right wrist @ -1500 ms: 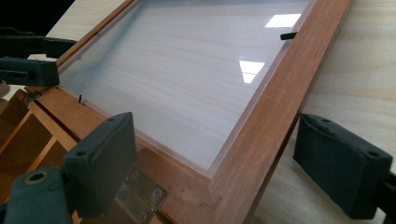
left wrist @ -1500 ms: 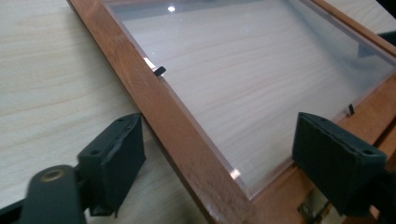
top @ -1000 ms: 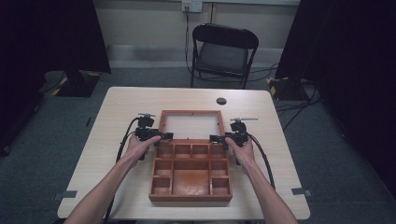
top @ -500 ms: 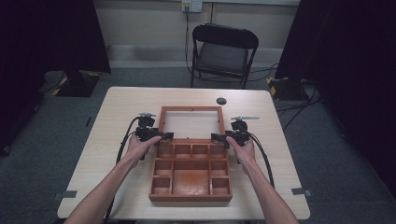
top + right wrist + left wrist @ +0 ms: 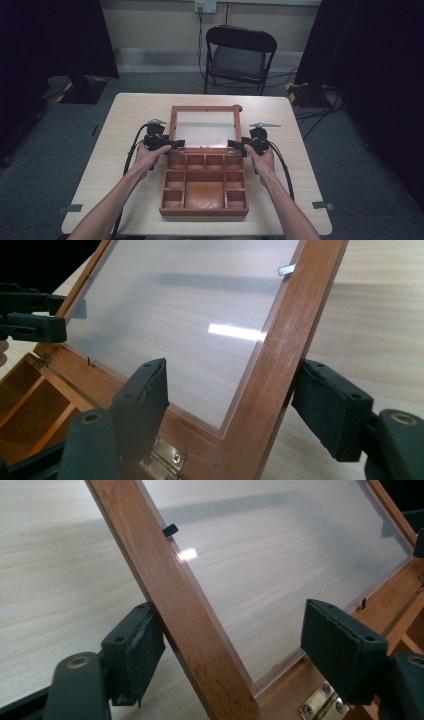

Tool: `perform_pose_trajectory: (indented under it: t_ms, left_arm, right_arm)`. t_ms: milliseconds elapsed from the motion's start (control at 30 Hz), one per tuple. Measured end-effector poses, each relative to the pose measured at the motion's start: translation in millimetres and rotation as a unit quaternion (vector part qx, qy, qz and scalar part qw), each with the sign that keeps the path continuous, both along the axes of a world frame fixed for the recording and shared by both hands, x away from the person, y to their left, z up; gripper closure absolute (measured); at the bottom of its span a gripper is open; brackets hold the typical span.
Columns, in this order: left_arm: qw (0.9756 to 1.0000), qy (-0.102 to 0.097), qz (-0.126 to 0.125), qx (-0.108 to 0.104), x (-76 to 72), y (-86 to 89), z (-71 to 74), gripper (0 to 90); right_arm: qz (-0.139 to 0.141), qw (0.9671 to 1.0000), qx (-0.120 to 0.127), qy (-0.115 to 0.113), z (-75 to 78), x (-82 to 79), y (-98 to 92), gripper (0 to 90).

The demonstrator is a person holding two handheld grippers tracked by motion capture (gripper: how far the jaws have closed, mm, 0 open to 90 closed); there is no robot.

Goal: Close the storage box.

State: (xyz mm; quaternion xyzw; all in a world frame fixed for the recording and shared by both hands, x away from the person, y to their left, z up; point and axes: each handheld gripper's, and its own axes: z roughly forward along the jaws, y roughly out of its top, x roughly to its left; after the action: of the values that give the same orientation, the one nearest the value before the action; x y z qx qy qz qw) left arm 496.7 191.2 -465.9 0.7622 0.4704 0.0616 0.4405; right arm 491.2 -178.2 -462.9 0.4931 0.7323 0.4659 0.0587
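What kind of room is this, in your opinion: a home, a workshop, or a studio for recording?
Most likely a recording studio or lab. Dark curtains hang at both sides, cables run over the grey carpet, and one bare table with an empty black chair behind it holds just a wooden box.

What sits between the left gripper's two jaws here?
In the left gripper view, the left side rail of the wooden box's glazed lid stands between the jaws, which have just been closing; one jaw touches it, the other stands apart.

Even overhead light falls on the table (image 5: 130, 115); its surroundings stay dark. A bright glare streak sits on the lid's pane (image 5: 235, 332). Nearest black jaws look soft, slightly blurred.
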Motion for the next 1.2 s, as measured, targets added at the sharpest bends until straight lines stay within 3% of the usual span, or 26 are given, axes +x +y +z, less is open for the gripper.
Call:
perform_pose_trajectory:
  t_ms: [567, 967, 1200]
  left_arm:
    - [0.9993, -0.034, -0.004, -0.015, -5.3, 1.1, 17.7, 34.3]
    - [0.9987, -0.047, -0.005, -0.017, -8.0, 2.5, 23.2, 36.4]
    - [0.9985, -0.050, -0.007, -0.021, -7.0, 1.9, 23.8, 35.8]
  right_arm:
    - [-0.014, 0.9990, 0.025, -0.034, 13.3, -2.9, -6.6, 30.5]
    - [-0.020, 0.9979, 0.026, -0.056, 20.7, -6.4, -14.3, 49.4]
    - [-0.020, 0.9976, 0.028, -0.060, 22.7, -8.2, -16.2, 51.7]
